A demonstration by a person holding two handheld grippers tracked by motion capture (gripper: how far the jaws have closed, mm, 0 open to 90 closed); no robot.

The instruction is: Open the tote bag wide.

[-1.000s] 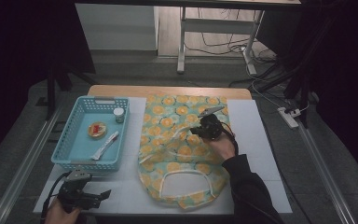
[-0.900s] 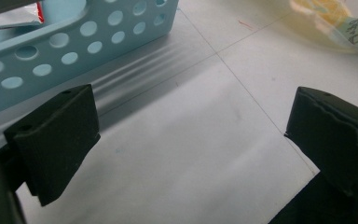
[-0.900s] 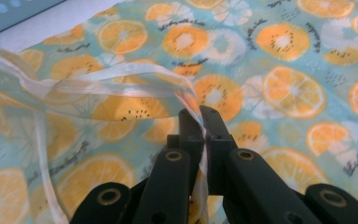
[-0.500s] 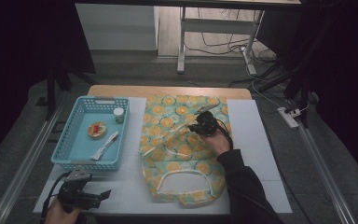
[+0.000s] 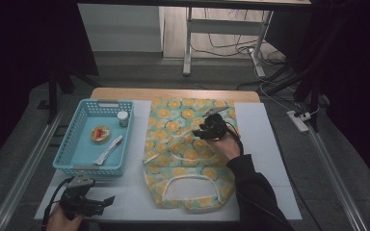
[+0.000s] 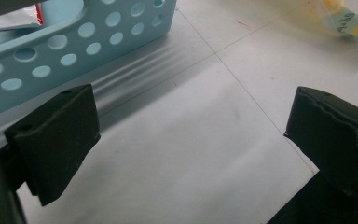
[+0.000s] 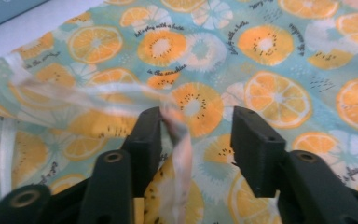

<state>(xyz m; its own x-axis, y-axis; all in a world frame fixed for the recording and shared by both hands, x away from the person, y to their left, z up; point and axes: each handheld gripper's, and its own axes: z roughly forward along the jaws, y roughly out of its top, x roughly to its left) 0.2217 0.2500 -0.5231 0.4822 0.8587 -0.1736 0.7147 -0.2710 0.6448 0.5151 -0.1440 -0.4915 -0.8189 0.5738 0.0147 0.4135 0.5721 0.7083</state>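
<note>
R gripper (image 7: 196, 135) sits over the fruit-print bag (image 5: 188, 149), jaws just been opening, now part open. The strap (image 7: 179, 140) lies btwn them, right beside the left jaw, apart from the right one; not pinched. L gripper (image 6: 191, 135) jaws wide w/ bare mat (image 6: 191, 177) btwn, basket (image 6: 74, 51) beyond the left jaw.

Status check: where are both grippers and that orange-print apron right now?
Right gripper just opened, white strap loose between jaws. Left gripper open, idle by blue basket. Apron flat, nothing blocking.
</note>
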